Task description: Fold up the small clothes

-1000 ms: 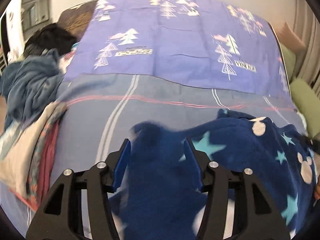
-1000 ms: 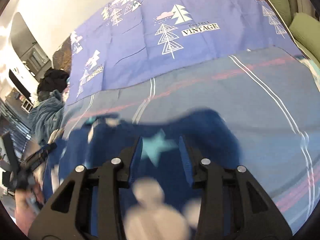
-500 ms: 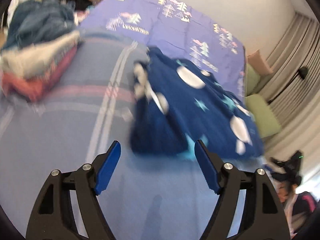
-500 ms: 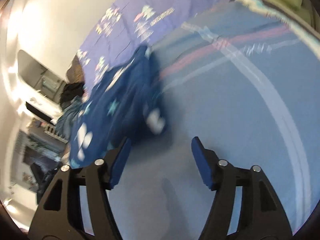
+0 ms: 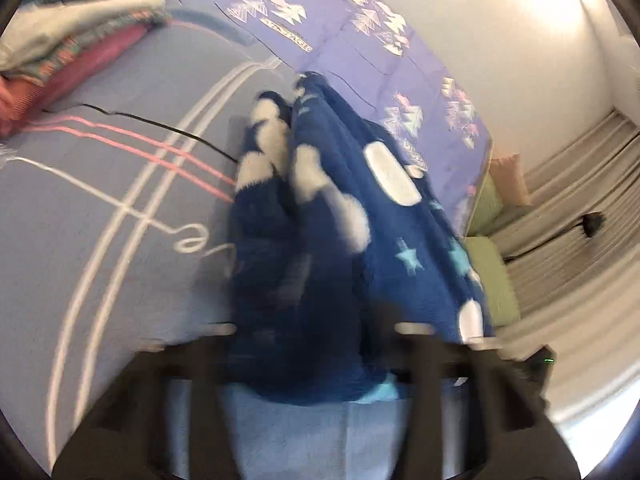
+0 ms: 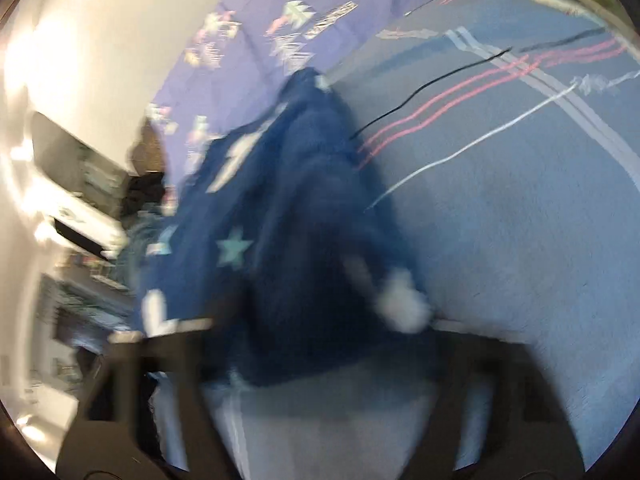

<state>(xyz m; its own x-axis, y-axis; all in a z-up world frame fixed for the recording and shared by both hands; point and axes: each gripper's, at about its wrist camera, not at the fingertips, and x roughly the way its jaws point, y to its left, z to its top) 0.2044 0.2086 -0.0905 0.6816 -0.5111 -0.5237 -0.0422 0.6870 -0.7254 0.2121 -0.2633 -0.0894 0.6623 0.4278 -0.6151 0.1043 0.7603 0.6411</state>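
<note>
Dark blue fleece garment point(image 5: 344, 216) lies bunched on the grey-blue striped bed cover point(image 5: 120, 184), with both hand-held grippers at its near edge

In the left wrist view the left hand-held gripper point(image 5: 308, 344) is blurred; its jaws have just been closing and the near hem of the garment sits between its 2 fingers, though I cannot tell whether the pads actually pinch it. In the right wrist view the right hand-held gripper point(image 6: 316, 344) is equally smeared, its jaws also just closing with the dark fleece point(image 6: 304, 248) between them, grip unclear. The garment carries white patches and pale stars and runs up towards the purple tree-print sheet point(image 5: 360, 40). A stack of folded clothes point(image 5: 72, 48) sits at the far left of the bed, well apart from the garment
</note>
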